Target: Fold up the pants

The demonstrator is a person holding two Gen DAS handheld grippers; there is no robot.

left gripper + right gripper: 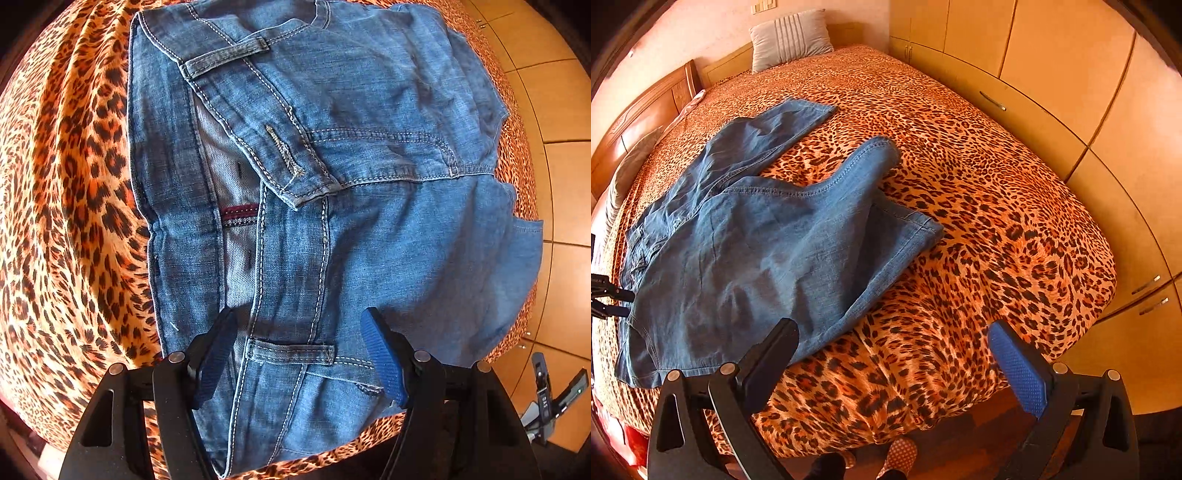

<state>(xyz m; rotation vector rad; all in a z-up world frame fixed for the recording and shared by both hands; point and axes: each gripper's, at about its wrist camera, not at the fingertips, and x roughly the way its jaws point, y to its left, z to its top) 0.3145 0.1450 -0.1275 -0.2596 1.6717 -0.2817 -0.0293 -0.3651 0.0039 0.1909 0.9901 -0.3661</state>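
My left claw [301, 354] gapes wide over the waistband of the pants [332, 221]; my right claw [894, 365] hangs wide and empty off the bed's [997, 240] near edge. The pants sprawl toward the near left corner, legs splayed toward the headboard; soft, limp, middling-weight denim, I judge, best pinched at waistband or hem; no writing I can read on them.

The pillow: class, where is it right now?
In the right wrist view the pillow stands at the far end of the bed, upper left of centre, propped against the headboard, well beyond the jeans.
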